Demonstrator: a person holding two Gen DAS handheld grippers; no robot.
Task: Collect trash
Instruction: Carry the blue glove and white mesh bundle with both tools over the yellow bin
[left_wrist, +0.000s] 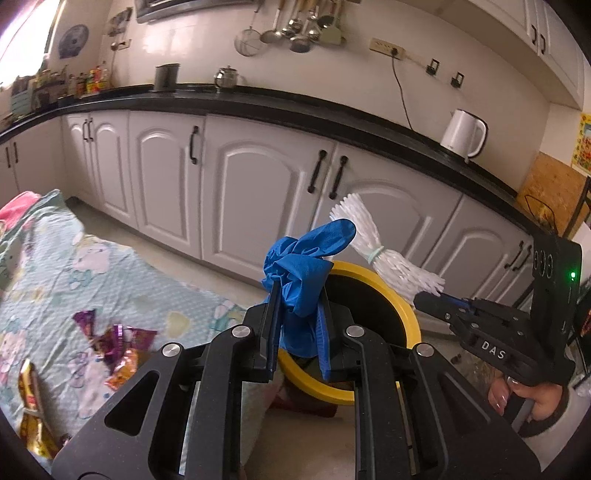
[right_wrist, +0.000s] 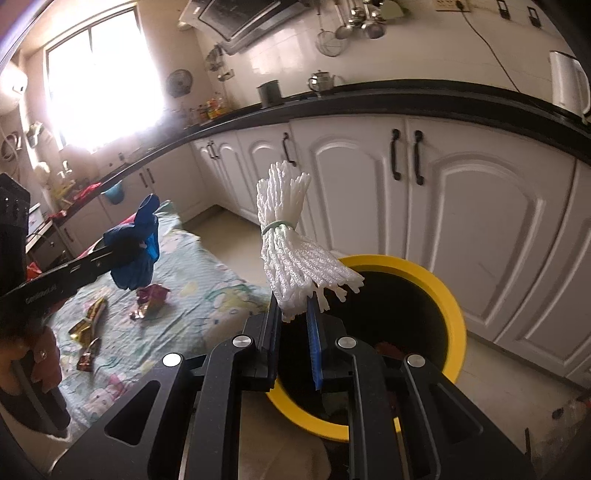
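Blue glove (left_wrist: 303, 280) pinched between left claw (left_wrist: 297, 325) pads, above yellow bin (left_wrist: 399, 295).

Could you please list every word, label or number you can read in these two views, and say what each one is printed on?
"DAS": white letters on the side of the right gripper, seen from the left wrist.
White lettering on the side of the left gripper: too blurred to read.
Print on the snack wrappers: too small to read.

One blue glove (left_wrist: 306, 273), one white net bundle (right_wrist: 291, 254), one yellow-rimmed bin (right_wrist: 448, 295), several wrappers (count unclear) (right_wrist: 151, 299)
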